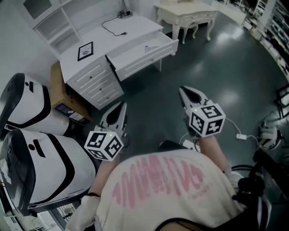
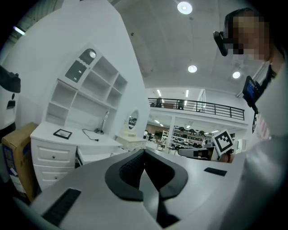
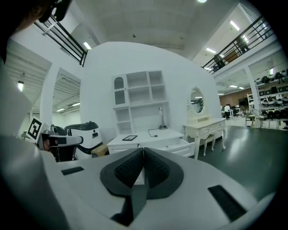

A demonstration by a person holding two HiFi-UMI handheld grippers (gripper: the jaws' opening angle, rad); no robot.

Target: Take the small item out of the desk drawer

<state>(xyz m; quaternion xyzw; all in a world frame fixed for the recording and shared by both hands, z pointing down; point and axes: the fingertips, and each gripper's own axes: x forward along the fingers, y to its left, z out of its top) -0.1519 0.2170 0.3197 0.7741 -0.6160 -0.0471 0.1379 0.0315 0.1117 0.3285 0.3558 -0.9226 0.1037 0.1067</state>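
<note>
Head view: small item [image 1: 146,46] in drawer [image 1: 149,57], upper centre; my left gripper [image 1: 121,106] and right gripper [image 1: 184,90], both clenched empty, well below.

I see dark glossy floor [image 1: 212,67], light glare on it. Against white wall [image 3: 103,76], white surface [image 1: 117,36], open shelf hutch [image 3: 139,99] above. To its right, cream vanity table [image 1: 187,16], oval mirror [image 3: 196,101] on top. At surface's left end, cardboard box [image 1: 56,88]. Overhead, round ceiling lights [image 2: 184,7]; railed mezzanine [image 2: 211,108] beyond, store racks [image 2: 186,134] under it, hazy to me.

cardboard box [image 1: 58,92] beside white machines [image 1: 25,106] | black cable [image 1: 114,23] | picture frame [image 1: 85,50] | cream dressing table [image 1: 187,16]
</note>
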